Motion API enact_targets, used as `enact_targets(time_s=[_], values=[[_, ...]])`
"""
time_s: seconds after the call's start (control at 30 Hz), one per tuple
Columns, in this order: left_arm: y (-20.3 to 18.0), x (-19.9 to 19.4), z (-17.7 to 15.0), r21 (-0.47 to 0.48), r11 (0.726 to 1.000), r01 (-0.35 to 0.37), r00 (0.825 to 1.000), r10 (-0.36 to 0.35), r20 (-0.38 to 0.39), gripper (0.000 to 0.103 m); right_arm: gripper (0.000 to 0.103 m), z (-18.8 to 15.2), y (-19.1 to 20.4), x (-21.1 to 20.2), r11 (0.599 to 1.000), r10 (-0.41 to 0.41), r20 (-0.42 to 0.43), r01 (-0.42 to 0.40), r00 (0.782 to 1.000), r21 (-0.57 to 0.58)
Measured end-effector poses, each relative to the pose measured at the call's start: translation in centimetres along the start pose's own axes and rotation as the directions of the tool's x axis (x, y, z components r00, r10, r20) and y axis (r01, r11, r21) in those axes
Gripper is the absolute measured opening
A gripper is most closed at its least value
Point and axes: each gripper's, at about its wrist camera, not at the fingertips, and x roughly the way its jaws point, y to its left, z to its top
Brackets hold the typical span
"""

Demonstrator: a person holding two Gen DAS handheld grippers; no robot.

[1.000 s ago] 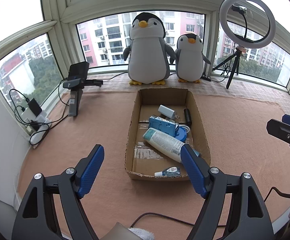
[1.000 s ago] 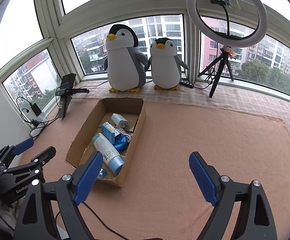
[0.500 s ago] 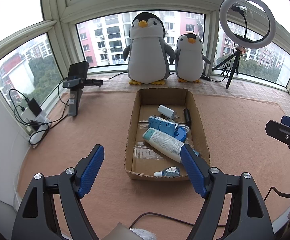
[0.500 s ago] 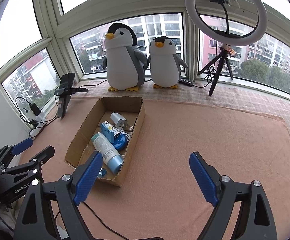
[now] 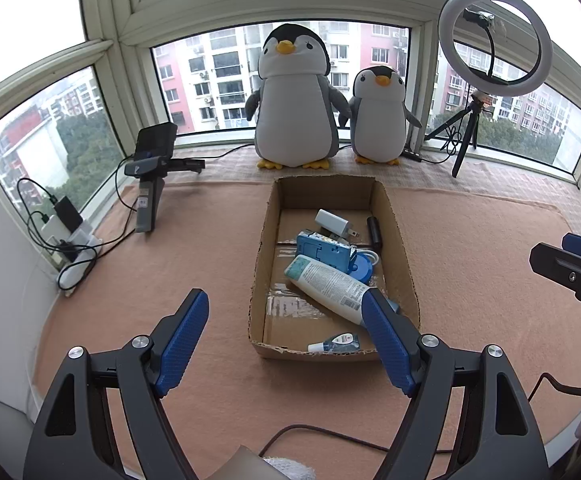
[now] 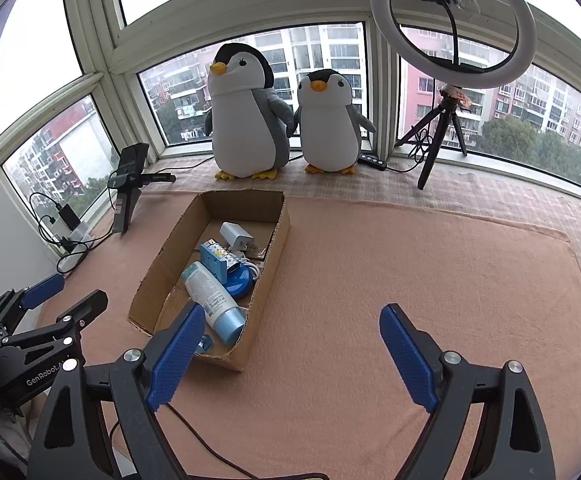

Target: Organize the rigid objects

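Observation:
A shallow cardboard box [image 5: 261, 258] [image 6: 158, 264] sits on the pink mat. In it lie a white and blue bottle [image 5: 328, 286] [image 6: 212, 300], a blue box [image 5: 322, 251] [image 6: 215, 261], a white charger [image 5: 332, 223] [image 6: 236, 235], a blue round lid [image 5: 362, 270], a black cylinder [image 5: 374, 230] and a small tube [image 5: 336, 344]. My left gripper [image 5: 290, 336] is open and empty, just in front of the box. My right gripper [image 6: 292, 354] is open and empty, to the right of the box's near corner.
Two plush penguins [image 5: 296, 100] [image 5: 378, 116] stand on the sill behind the box. A ring light on a tripod [image 5: 490, 40] stands at the back right. A phone on a stand [image 5: 152, 172] and a power strip with cables [image 5: 72, 248] are at the left.

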Motion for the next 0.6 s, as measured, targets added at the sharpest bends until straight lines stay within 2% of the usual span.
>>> enact_targets(time_s=[0.6], values=[[-0.17,0.09,0.03,0.006,1.000,0.004,1.000,-0.004,-0.006,0.079,0.087,-0.18,-0.28,0.34,1.000,0.000,-0.008,0.000,1.000,0.004]])
